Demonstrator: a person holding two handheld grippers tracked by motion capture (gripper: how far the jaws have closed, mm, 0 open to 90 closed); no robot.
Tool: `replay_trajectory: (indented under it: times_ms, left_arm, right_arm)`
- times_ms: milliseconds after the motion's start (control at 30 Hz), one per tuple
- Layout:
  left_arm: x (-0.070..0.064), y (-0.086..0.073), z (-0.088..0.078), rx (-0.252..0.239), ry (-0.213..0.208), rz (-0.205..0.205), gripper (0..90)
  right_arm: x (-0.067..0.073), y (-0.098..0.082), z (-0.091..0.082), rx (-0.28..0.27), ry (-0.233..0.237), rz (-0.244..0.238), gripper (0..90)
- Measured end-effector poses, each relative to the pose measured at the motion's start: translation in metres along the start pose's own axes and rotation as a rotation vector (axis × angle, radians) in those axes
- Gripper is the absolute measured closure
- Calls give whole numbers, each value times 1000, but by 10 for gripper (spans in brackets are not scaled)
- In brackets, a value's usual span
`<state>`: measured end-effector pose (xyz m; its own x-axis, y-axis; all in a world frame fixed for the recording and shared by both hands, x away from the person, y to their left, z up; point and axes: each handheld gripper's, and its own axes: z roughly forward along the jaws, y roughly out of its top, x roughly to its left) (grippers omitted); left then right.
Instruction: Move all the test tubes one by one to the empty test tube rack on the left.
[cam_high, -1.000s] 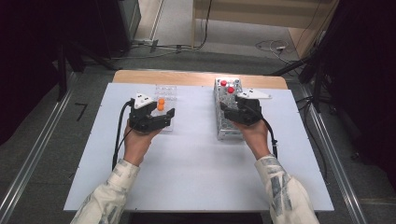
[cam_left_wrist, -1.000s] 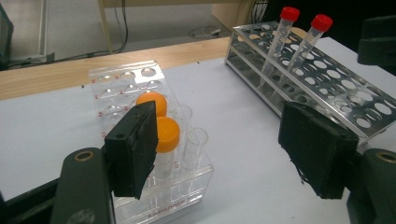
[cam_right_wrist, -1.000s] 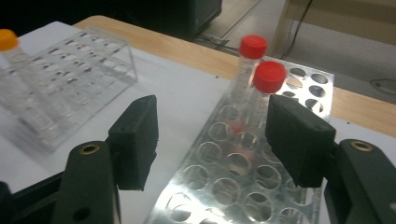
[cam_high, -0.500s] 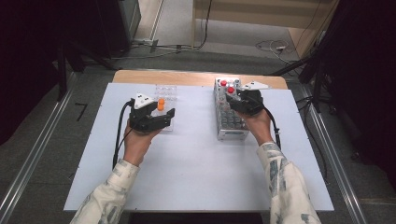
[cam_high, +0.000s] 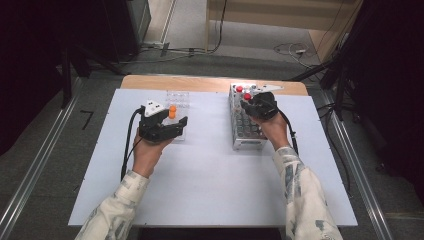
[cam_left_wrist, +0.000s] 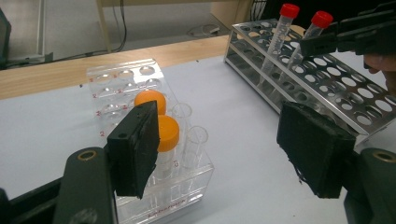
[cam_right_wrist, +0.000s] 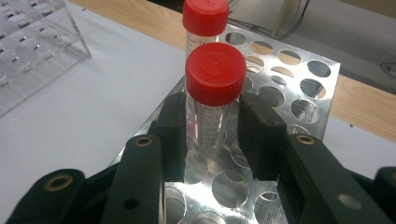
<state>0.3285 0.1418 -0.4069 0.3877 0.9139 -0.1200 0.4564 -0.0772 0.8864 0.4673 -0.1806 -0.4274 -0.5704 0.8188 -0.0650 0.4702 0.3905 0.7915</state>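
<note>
Left gripper (cam_high: 172, 116): fingers (cam_left_wrist: 135, 149) wide apart over the white tabletop (cam_high: 210, 175), beside the clear acrylic tube rack (cam_left_wrist: 154, 186) holding two orange-capped tubes (cam_left_wrist: 166, 135). Right gripper (cam_right_wrist: 212, 135): fingers (cam_right_wrist: 173, 135) flank the nearer red-capped tube (cam_right_wrist: 215, 93), upright in the metal tube rack (cam_right_wrist: 289, 74); contact cannot be told. Second red-capped tube (cam_right_wrist: 204, 21) directly beyond.

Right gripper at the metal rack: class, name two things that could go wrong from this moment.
1. The right gripper brackets the near red-capped tube; pulled off-vertical, it may jam in the metal rack.
2. The second red-capped tube stands close behind and could be knocked.
</note>
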Motion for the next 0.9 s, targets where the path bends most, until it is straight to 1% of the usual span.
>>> replay_trajectory:
  times_ms: [133,167,300,367,533,700,800,900]
  left_arm:
    - [1,0,0,1,-1,0,308]
    - [1,0,0,1,-1,0,308]
    - [0,0,0,-2,-3,-1,308]
    - [0,0,0,-3,-4,-1,308]
    - [1,0,0,0,-5,0,308]
    - [2,0,-2,-6,-2,-1,307]
    - [2,0,-2,-8,5,-5,305]
    - [3,0,-2,-5,13,-5,268]
  right_arm:
    - [0,2,4,37,-2,2,624]
    - [0,3,5,49,-2,4,637]
    - [0,4,8,66,-7,-3,687]
    - [0,5,8,64,-6,-5,709]
    - [2,5,7,57,-15,-11,712]
    - [5,5,5,28,-25,-16,711]
    - [9,8,1,12,-41,-36,711]
    - [8,11,-4,-7,-47,-31,712]
